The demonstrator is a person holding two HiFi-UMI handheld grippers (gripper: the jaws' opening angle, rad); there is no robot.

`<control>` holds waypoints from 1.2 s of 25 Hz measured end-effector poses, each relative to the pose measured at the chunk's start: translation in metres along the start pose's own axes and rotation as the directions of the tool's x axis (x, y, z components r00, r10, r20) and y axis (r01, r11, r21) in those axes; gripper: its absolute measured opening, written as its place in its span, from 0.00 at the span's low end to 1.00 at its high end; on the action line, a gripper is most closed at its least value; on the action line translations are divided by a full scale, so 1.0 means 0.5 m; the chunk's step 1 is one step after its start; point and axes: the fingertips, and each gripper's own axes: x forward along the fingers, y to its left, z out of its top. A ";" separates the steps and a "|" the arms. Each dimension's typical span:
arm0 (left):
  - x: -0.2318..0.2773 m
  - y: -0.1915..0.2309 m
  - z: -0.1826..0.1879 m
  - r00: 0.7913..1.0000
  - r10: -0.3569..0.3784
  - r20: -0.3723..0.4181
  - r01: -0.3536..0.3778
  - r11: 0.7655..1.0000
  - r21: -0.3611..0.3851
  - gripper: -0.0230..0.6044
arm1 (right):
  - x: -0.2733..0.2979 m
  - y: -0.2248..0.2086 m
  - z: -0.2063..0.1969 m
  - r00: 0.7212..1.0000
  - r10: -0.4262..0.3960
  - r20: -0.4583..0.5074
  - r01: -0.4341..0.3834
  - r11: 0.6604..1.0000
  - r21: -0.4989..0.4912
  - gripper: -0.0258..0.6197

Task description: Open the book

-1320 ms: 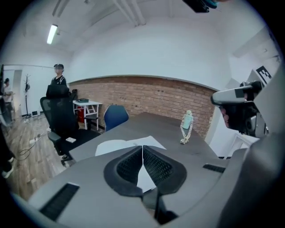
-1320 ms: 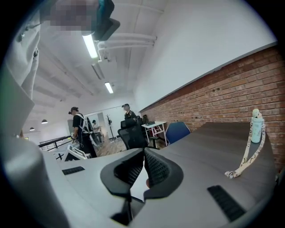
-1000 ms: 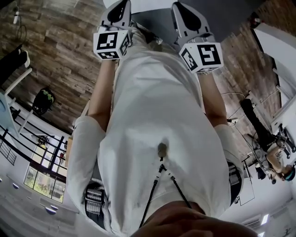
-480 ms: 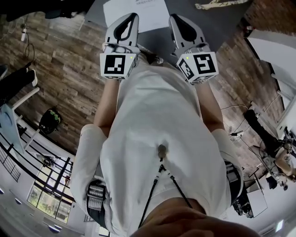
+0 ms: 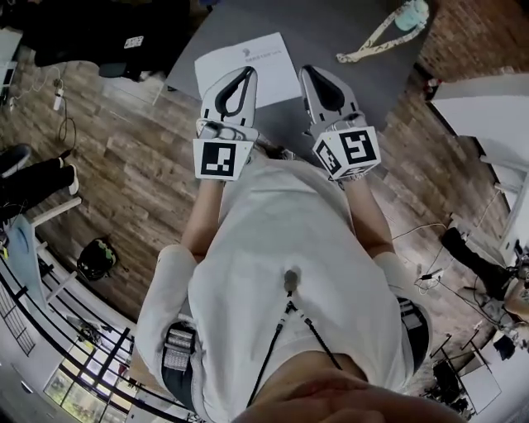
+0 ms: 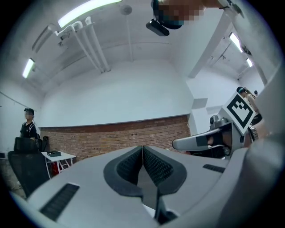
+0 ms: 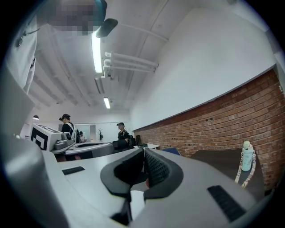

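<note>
Legible writing: none; the book (image 5: 246,59) carries one faint line of print near its far edge, too small to read, and each marker cube bears only black-and-white square patterns, no letters. Count: one book, white, lying flat and closed on the dark table (image 5: 335,29); two grippers; two marker cubes, one on the left tool (image 5: 223,159) and one on the right (image 5: 347,150); one pale bottle (image 5: 411,14) with a strap. Left gripper (image 5: 245,74): jaws brought fully together, pads meeting, nothing between them (image 6: 142,149). Right gripper (image 5: 312,74): jaws likewise closed tip to tip and holding nothing (image 7: 144,151). Both tools are held up side by side before the person's chest. Position of the book: in the head view it shows just past the left gripper's tips and to the left of the right gripper's tips. The bottle stands beyond the right gripper, off to its right (image 7: 246,156), before a brick wall (image 7: 231,116)
</note>
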 end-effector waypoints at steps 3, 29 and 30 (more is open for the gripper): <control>0.000 -0.015 0.034 1.000 -0.007 0.030 0.007 1.000 0.001 0.08 | -0.015 0.002 0.035 1.000 -0.002 0.021 0.002 1.000 -0.004 0.10; -0.010 -0.041 0.065 0.996 -0.028 -0.081 0.031 0.999 0.035 0.08 | -0.041 0.031 0.108 1.000 0.009 0.025 -0.009 1.000 0.010 0.10; -0.012 -0.041 0.062 0.996 -0.027 -0.082 0.030 0.999 0.034 0.08 | -0.041 0.034 0.108 1.000 0.011 0.025 -0.011 1.000 0.010 0.10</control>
